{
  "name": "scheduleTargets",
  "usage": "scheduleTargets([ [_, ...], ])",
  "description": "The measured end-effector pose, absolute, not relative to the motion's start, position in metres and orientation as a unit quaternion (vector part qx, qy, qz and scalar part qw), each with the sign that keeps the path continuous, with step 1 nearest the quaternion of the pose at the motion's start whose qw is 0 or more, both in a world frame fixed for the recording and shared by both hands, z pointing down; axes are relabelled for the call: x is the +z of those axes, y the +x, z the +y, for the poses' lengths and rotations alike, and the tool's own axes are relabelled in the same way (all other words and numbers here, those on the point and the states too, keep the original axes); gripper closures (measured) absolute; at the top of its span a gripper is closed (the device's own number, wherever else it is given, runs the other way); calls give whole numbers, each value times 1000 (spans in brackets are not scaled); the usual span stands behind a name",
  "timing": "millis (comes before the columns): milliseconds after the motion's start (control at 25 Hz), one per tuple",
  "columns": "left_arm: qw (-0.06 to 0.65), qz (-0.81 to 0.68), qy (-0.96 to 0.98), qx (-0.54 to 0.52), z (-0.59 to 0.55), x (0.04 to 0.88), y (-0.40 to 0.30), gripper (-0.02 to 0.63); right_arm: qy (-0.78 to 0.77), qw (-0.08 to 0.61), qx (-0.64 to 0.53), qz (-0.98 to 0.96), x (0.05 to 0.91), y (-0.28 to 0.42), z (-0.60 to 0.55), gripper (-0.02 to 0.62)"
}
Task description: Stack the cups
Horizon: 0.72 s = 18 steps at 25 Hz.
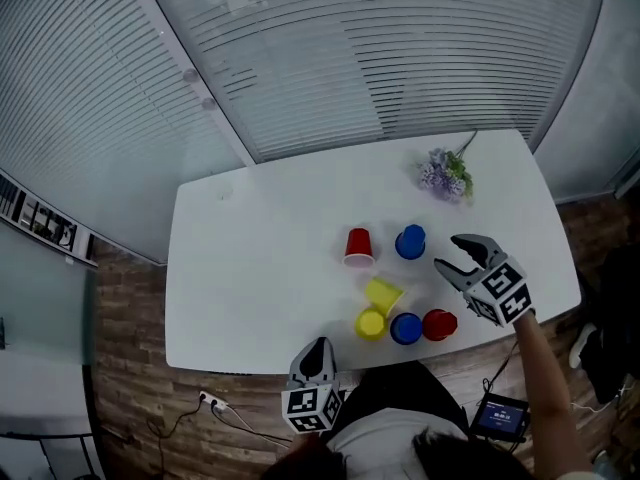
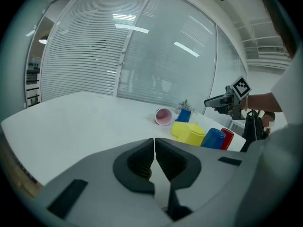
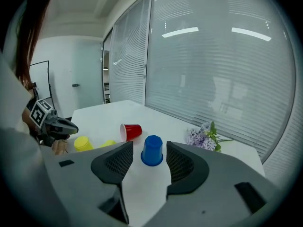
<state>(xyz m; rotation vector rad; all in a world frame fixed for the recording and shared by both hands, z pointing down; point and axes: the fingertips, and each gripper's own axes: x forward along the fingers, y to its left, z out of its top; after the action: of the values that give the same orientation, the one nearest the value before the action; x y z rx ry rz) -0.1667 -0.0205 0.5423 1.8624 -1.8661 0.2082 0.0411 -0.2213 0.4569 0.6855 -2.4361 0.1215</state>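
Smooth plastic cups (image 1: pixel 410 242), matt white table (image 1: pixel 260 268)

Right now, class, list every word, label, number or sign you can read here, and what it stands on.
No text here can be read.
White cube with black square markers on the right tool: patterns, no letters.
Small dark device with a lit blue screen: too small to read.

An office meeting room is indicated. A white table (image 1: pixel 250 278) is enclosed from nine to three o'clock by glazed partition walls (image 1: pixel 330 58) fitted with horizontal blinds (image 2: pixel 80 56), and long strip lights (image 3: pixel 180 32) are seen in the glass. Wood-patterned flooring (image 1: pixel 120 418) is visible at seven o'clock, with a cable (image 1: pixel 210 402) trailed across it. A sprig of purple flowers (image 1: pixel 446 174) is laid on the table at one o'clock.
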Motion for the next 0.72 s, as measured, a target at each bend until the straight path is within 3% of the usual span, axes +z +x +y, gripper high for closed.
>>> scheduleTargets([
  [320,300,-722,621,59,-16,558,-182,580,200,330,42,-922,491,20,-252,323],
  [720,298,-740,599,74,-14,561,-182,580,181,345,45,-920,534,-4,-274,299],
])
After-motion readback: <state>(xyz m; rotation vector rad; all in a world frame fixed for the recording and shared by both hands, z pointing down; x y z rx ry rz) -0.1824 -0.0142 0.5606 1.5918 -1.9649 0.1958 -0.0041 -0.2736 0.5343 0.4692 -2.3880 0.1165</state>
